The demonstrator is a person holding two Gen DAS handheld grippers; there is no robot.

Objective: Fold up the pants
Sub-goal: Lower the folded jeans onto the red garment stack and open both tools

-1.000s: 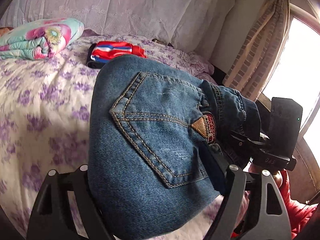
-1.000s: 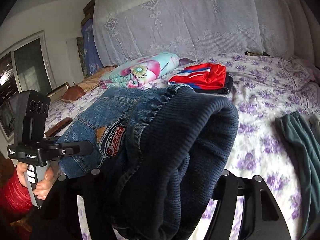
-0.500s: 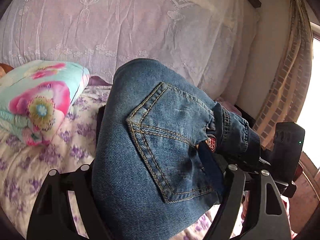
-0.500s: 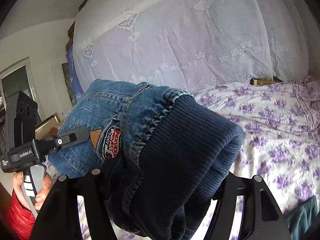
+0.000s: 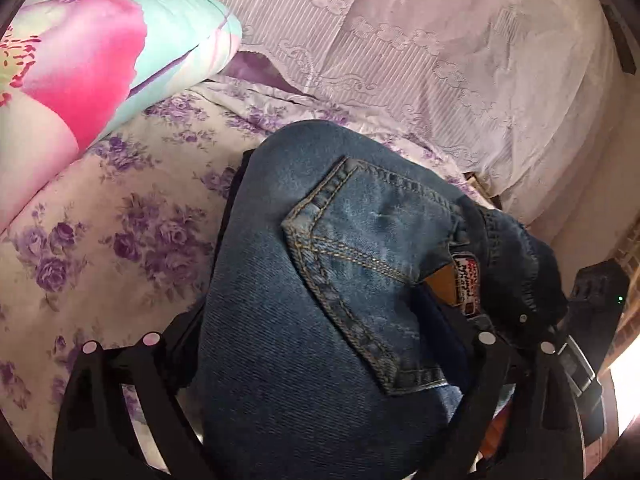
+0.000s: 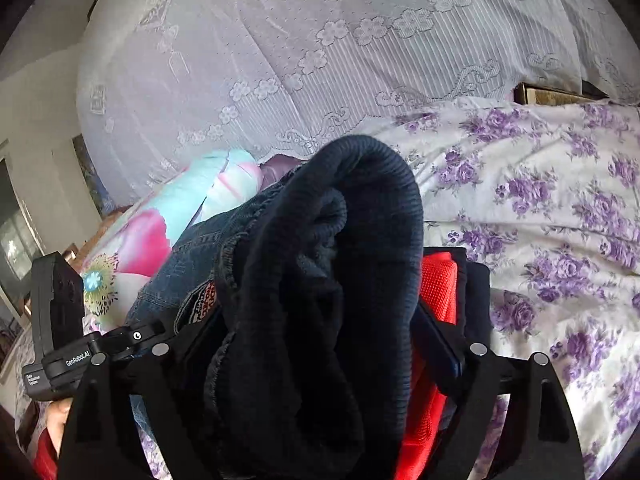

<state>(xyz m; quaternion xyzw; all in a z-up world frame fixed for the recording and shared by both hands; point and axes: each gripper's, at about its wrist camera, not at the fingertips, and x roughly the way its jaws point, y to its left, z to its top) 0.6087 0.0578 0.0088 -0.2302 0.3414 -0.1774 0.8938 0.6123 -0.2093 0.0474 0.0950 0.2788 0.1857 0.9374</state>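
Note:
The folded blue jeans [image 5: 320, 280] lie between the fingers of both grippers, back pocket up in the left wrist view. Their dark ribbed waistband [image 6: 320, 280] fills the right wrist view. The jeans rest on a folded red garment [image 6: 436, 280] on the bed. My left gripper [image 5: 332, 320] is opening, its fingers [image 5: 480, 352] beside the denim. My right gripper [image 6: 320, 328] is opening too, and red cloth shows between the waistband and its right finger [image 6: 448, 340]. Each gripper shows at the edge of the other's view: the left gripper's body [image 6: 60, 320] and the right gripper's body [image 5: 592, 300].
A rolled pink and turquoise floral quilt [image 5: 100, 60] lies just left of the jeans. Behind them rises a pile under a white lace cover [image 5: 400, 40]. The purple-flowered sheet [image 6: 560, 200] stretches to the right. A person's hand [image 6: 60, 412] holds the left gripper.
Both grippers carried the jeans across the bed toward the lace-covered pile and set them on the red garment. Both pairs of jaws stand wider than before.

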